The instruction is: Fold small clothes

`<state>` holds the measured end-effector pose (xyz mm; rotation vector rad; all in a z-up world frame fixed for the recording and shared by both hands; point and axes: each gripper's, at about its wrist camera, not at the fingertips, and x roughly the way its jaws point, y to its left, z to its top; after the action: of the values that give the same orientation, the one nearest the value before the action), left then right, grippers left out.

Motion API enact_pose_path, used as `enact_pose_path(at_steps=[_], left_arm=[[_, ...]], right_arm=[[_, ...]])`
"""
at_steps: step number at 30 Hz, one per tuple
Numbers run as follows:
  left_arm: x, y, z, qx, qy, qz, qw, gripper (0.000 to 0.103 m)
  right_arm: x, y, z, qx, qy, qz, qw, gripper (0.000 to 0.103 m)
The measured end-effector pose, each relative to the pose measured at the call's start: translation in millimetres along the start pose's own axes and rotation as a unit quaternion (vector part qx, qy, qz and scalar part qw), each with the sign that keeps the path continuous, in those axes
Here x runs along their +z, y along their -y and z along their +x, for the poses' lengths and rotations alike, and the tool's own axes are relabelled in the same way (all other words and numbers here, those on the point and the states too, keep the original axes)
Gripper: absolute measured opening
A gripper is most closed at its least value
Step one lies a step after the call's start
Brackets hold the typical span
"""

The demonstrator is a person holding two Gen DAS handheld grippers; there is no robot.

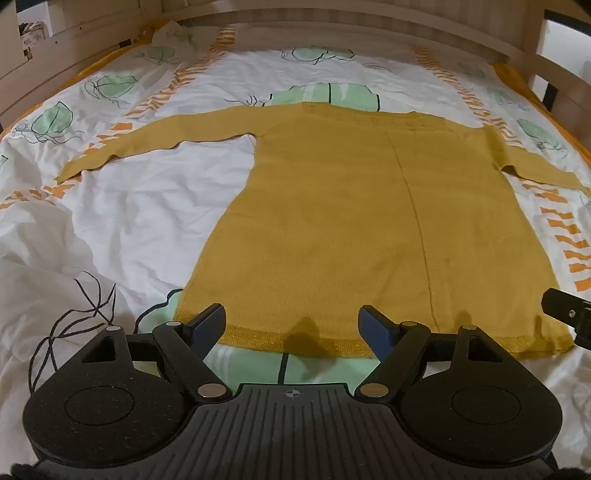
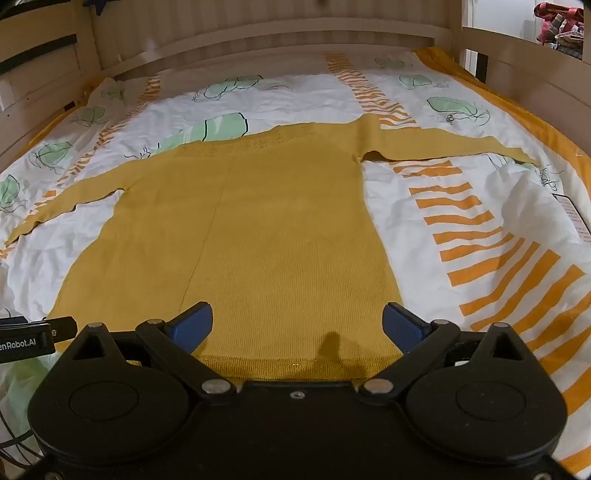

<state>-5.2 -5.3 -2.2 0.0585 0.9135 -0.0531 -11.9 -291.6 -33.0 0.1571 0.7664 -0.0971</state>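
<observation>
Left gripper [image 1: 291, 326] nearest the lens, jaws apart, nothing between the pads; it hovers over the near hem of the mustard sweater [image 1: 343, 221]. Right gripper [image 2: 297, 325] likewise spread wide and empty, above the hem's right part. Sweater lies flat on the patterned bedsheet [image 1: 147, 206], sleeves out to both sides, neckline toward the wooden headboard [image 2: 258, 33].

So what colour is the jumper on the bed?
The jumper is mustard yellow, clearest in the left wrist view.
</observation>
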Motion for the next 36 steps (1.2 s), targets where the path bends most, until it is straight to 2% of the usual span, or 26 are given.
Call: enact_pose_path(at_steps=[19, 36], left_arm=[[-0.7, -1.1, 6.3, -0.004, -0.018, -0.003, 0.9998, 0.078], [0.2, -5.2, 16.3, -0.012, -0.051, -0.017, 0.9985, 0.078]], right_arm=[[-1.7, -1.9, 6.6, 0.005, -0.011, -0.003, 1.0, 0.099], [-0.7, -6.5, 18.1, -0.01, -0.052, -0.017, 0.998, 0.099]])
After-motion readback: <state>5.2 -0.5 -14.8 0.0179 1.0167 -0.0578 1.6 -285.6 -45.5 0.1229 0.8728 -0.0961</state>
